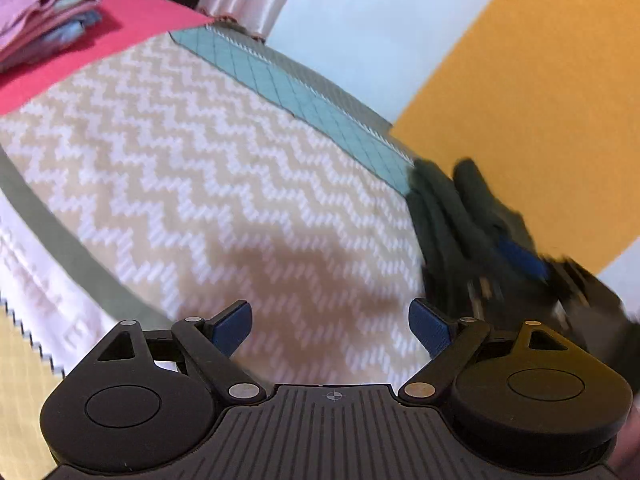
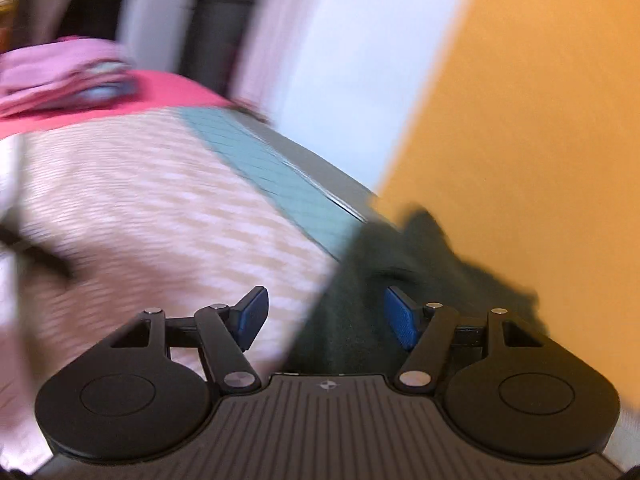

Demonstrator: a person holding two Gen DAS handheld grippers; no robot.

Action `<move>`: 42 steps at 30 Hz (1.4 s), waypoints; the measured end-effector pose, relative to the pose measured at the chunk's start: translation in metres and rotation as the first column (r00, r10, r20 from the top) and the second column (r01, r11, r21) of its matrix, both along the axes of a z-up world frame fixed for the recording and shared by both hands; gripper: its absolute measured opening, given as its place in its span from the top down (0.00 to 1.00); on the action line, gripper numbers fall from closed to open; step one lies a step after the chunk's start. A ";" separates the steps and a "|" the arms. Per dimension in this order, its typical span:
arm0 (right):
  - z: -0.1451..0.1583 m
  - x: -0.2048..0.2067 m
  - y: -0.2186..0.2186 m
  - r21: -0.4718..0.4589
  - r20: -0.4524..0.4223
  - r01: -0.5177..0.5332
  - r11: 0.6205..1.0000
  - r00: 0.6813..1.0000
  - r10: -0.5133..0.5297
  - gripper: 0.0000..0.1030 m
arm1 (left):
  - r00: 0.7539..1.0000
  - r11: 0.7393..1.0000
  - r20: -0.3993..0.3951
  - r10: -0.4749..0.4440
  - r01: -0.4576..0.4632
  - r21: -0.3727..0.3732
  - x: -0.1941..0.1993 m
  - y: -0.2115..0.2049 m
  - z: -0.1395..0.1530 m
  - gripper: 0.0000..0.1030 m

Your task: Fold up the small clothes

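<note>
At the worktop's right edge, a dark green garment (image 2: pixel 352 292) lies bunched and rumpled over the chevron cloth (image 1: pixel 192 184), partly past the teal mat (image 1: pixel 304 100); blur hides its long axis. The right gripper (image 2: pixel 324 316) hovers low over it, fingers (image 2: pixel 402 318) spread apart, empty. The left gripper (image 1: pixel 330 330) hangs over the cloth, fingers (image 1: pixel 232 330) apart. Folded pink clothes (image 1: pixel 44 12) sit at the far left corner.
</note>
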State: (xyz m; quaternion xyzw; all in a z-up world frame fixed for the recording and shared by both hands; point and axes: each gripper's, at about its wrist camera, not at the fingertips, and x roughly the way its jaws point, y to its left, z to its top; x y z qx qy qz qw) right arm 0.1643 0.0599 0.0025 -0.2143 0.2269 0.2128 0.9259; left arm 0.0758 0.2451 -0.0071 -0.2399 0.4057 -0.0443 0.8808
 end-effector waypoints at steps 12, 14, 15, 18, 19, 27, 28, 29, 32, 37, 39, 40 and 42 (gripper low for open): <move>-0.007 -0.072 -0.056 -0.084 0.117 0.007 0.996 0.993 0.003 0.20 | 0.973 0.962 0.050 -0.224 0.213 0.173 0.102 -0.118 0.050 0.00; -0.007 -0.073 -0.059 -0.073 0.099 0.016 0.997 0.995 -0.008 0.25 | 0.965 0.947 0.044 -0.258 0.243 0.211 0.120 -0.148 0.052 0.00; -0.006 -0.068 -0.059 -0.060 0.091 0.015 0.998 0.996 -0.009 0.27 | 0.963 0.939 0.041 -0.268 0.251 0.237 0.128 -0.162 0.053 0.00; -0.004 -0.061 -0.052 -0.067 0.104 0.014 0.998 0.995 -0.007 0.38 | 0.963 0.909 0.022 -0.270 0.247 0.337 0.154 -0.195 0.045 0.00; -0.005 -0.057 -0.049 -0.078 0.105 0.017 0.997 0.994 -0.008 0.48 | 0.969 0.898 -0.003 -0.246 0.229 0.377 0.162 -0.201 0.039 0.00; -0.046 -0.072 -0.015 -0.274 0.149 -0.100 0.956 0.978 0.145 0.83 | 0.986 0.939 -0.072 -0.150 0.165 0.303 0.163 -0.149 -0.013 0.00; -0.053 -0.081 -0.010 -0.321 0.166 -0.119 0.940 0.970 0.179 0.83 | 0.987 0.942 -0.064 -0.147 0.159 0.295 0.159 -0.142 -0.015 0.00; -0.059 -0.086 -0.008 -0.350 0.174 -0.130 0.928 0.964 0.201 0.83 | 0.988 0.945 -0.057 -0.140 0.151 0.289 0.155 -0.136 -0.016 0.00; -0.066 -0.090 -0.008 -0.373 0.174 -0.136 0.918 0.961 0.213 0.84 | 0.990 0.955 -0.051 -0.129 0.138 0.263 0.149 -0.129 -0.018 0.00; -0.050 -0.092 -0.024 -0.334 0.124 -0.191 0.923 0.962 0.244 0.80 | 0.992 0.952 -0.036 -0.121 0.126 0.278 0.145 -0.133 -0.015 0.00; -0.033 -0.088 -0.041 -0.245 0.071 -0.220 0.944 0.967 0.244 0.79 | 0.992 0.946 -0.025 -0.121 0.123 0.299 0.143 -0.137 -0.014 0.00; -0.022 -0.085 -0.053 -0.186 0.045 -0.222 0.957 0.971 0.234 0.79 | 0.992 0.944 -0.021 -0.121 0.122 0.307 0.142 -0.138 -0.013 0.00; -0.002 -0.082 -0.074 -0.044 0.007 -0.209 0.977 0.978 0.210 0.79 | 0.992 0.942 -0.019 -0.121 0.121 0.312 0.142 -0.138 -0.012 0.00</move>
